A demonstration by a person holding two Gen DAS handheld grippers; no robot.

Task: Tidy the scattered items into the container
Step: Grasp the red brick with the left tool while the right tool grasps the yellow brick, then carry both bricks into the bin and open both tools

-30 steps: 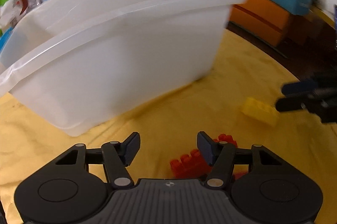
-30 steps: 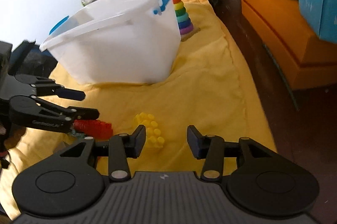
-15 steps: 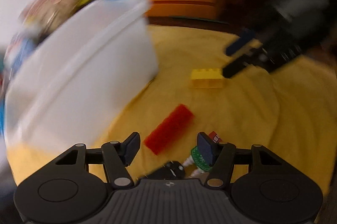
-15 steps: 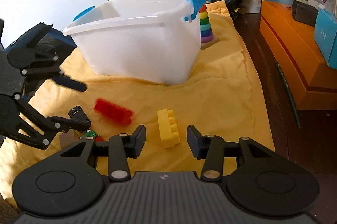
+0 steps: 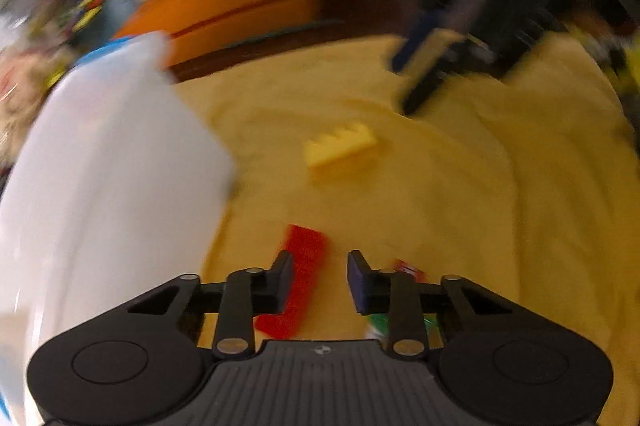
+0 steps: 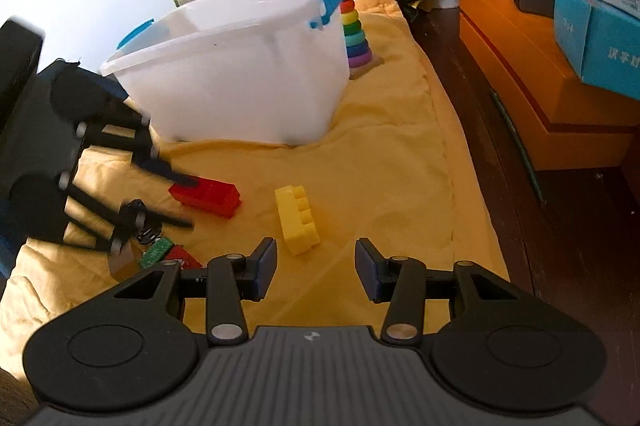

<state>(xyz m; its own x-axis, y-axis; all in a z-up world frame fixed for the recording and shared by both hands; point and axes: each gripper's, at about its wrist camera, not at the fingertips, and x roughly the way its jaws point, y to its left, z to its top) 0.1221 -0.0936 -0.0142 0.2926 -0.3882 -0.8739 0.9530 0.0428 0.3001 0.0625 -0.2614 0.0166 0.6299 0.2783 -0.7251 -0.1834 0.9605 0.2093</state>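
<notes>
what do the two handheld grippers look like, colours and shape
Both match. The right gripper and left gripper each have a ribbed dark grey body bearing a small logo, two round black discs at the sides, black linkage arms with silver pivot pins, and flat dark blue finger pads.

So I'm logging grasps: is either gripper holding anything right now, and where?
Nothing is held. The left gripper is closing beside the red brick, pads not pressing it. The right gripper stands open by the yellow brick.
</notes>
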